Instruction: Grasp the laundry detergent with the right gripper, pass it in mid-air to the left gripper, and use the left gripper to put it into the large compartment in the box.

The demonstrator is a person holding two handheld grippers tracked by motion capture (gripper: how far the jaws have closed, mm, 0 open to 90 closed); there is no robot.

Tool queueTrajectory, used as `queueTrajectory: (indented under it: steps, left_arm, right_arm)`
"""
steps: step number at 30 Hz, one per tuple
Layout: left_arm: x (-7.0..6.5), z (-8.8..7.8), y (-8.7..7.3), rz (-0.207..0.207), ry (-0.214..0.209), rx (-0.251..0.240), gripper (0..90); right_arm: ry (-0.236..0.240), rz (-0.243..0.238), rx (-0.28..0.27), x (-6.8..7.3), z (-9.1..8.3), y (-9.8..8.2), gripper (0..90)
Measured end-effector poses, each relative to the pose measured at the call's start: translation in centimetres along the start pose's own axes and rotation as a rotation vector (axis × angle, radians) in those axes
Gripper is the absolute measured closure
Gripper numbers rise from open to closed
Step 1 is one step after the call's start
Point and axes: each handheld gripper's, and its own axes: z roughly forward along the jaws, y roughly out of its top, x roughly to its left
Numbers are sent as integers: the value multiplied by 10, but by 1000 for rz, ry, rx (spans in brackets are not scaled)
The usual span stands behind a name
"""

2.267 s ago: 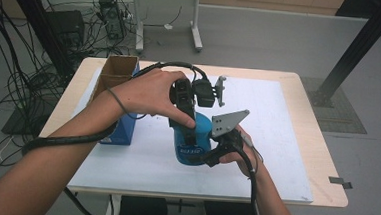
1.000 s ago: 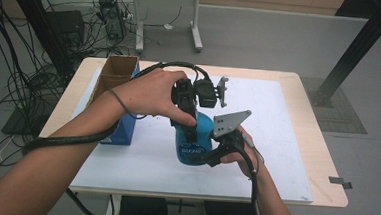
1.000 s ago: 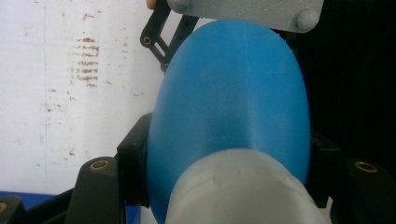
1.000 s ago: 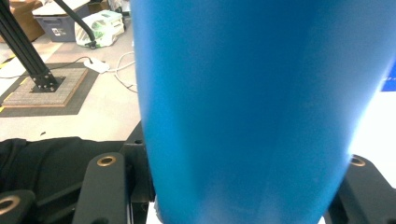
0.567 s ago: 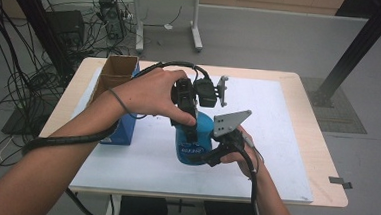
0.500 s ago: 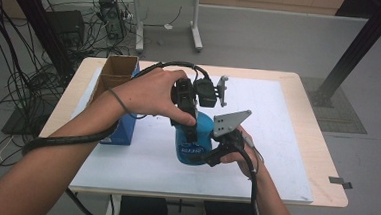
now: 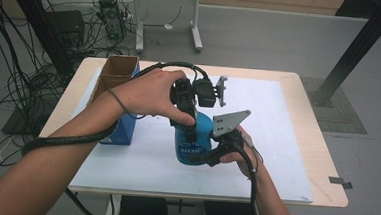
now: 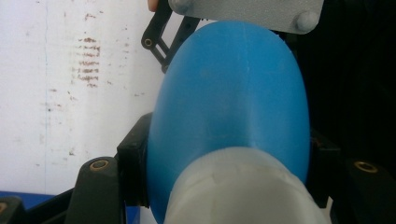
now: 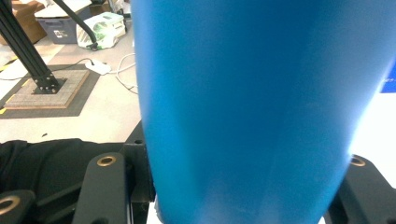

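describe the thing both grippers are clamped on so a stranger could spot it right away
Start at the white mat covering the wooden table; near its front middle stands a blue bottle. The left gripper clamps it near its whitish cap end, the right gripper grips its lower body. Unlike the square-edged cardboard box at the left, it is rounded, smooth and bright blue.

The bench [image 7: 320, 160] was a light wooden top covered by a white sheet [image 7: 278, 118], and it stood on a grey floor [image 7: 263, 37]. Behind it stood a second table on white legs [image 7: 196, 22], with black cables [image 7: 15, 76] and dark equipment boxes [image 7: 65, 27] spread on the floor to the left. A black metal post [image 7: 362, 43] rose at a slant at the right from a dark grey floor mat [image 7: 341, 111], and a strip of black tape [image 7: 340, 182] lay on the floor near the bench's corner.
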Motion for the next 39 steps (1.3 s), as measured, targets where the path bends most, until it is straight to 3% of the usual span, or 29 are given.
queueTrajectory:
  steps: [39]
  left_arm:
    - [-1, 0, -1, -1, 1, -8, 367]
  right_arm:
    - [0, 2, 2, 0, -1, 0, 406]
